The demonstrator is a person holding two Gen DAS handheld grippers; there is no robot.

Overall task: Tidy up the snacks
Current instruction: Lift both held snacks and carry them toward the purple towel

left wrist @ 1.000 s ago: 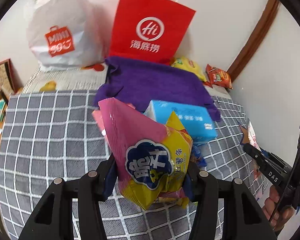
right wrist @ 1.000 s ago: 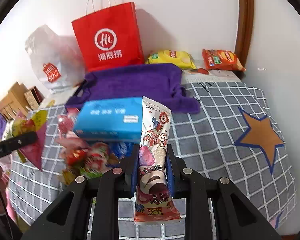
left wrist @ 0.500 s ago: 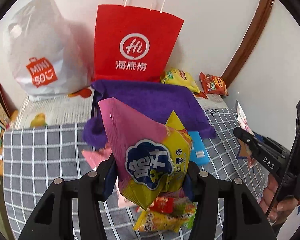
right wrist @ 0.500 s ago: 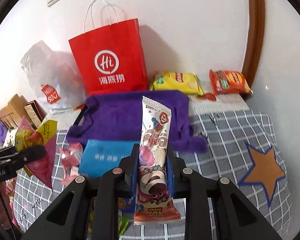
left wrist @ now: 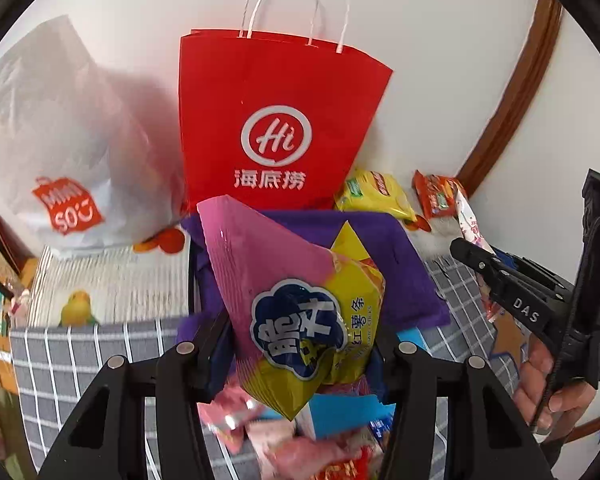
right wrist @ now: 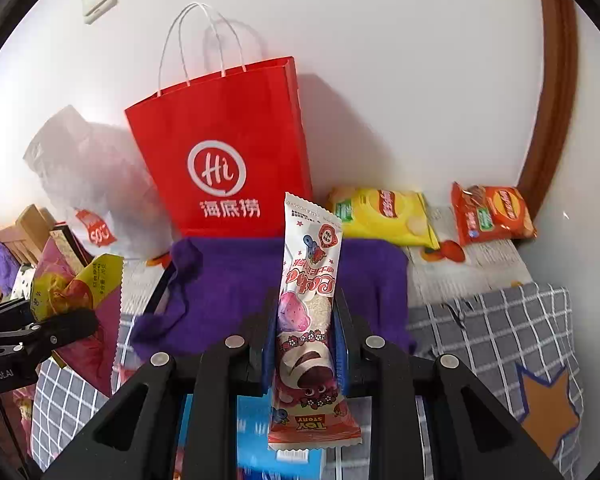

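Gripping pink-yellow chip bag [left wrist: 300, 320] – left gripper [left wrist: 300, 344], right gripper [right wrist: 304, 344] – Toy Story bar [right wrist: 308, 320]

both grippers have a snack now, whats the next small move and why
Probably carry both forward over the purple cloth and lower them. The left gripper grips the pink chip bag, the right gripper the wafer pack, both held above the cloth in front of the red bag.

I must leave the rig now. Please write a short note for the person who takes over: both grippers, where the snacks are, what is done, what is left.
Left gripper: shut on the pink-yellow chip bag.
Right gripper: shut on the Toy Story snack bar.
Both are held above the purple cloth, facing the red paper bag.
Done: both snacks picked up.
Left: place them; loose snacks lie below; yellow and orange packs lie by the wall.
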